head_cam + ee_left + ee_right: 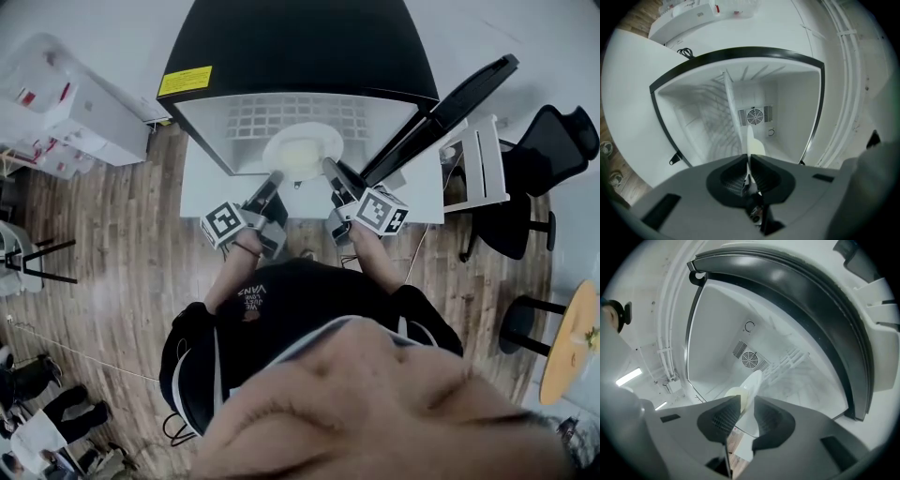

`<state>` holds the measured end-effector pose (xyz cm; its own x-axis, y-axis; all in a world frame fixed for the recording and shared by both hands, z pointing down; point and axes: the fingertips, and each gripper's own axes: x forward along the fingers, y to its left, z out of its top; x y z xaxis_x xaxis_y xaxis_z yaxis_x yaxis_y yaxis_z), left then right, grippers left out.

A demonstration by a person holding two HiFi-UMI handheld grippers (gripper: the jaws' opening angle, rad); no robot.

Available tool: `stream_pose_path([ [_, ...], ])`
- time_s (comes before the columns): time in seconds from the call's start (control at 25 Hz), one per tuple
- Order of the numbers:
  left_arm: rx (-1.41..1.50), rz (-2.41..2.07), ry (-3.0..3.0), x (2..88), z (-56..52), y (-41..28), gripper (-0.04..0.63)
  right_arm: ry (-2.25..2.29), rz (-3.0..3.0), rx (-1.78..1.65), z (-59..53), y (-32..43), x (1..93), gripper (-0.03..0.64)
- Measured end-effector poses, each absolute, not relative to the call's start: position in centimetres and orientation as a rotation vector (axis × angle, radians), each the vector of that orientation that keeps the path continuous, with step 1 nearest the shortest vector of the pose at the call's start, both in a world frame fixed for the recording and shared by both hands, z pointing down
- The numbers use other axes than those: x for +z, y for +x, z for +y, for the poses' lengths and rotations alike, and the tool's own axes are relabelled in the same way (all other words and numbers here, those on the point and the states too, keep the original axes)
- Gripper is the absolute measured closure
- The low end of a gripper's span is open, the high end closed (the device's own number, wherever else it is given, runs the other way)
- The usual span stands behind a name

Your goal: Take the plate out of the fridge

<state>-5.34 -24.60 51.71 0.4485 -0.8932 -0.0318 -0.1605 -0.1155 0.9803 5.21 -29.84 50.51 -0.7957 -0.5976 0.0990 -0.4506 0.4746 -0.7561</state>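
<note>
Left claw [275, 178] clamps narrowly on the left rim of the white plate [302, 150]; right claw [330, 167] clamps wider on its right rim, at the open fridge [281, 56] mouth.

Yellowish thing [300, 156] on plate [328, 141] is unidentifiable.

Nothing legible — the yellow label [185, 81] on the fridge [300, 47] is too small.
</note>
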Motion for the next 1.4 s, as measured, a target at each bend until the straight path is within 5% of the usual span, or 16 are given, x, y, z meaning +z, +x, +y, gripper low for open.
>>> stream_pose_path([
  [1.4, -0.760, -0.894, 1.631, 51.2, -20.7, -7.8, 0.560, -0.998, 2.512, -1.148, -25.4, 3.3, 49.6, 0.520],
])
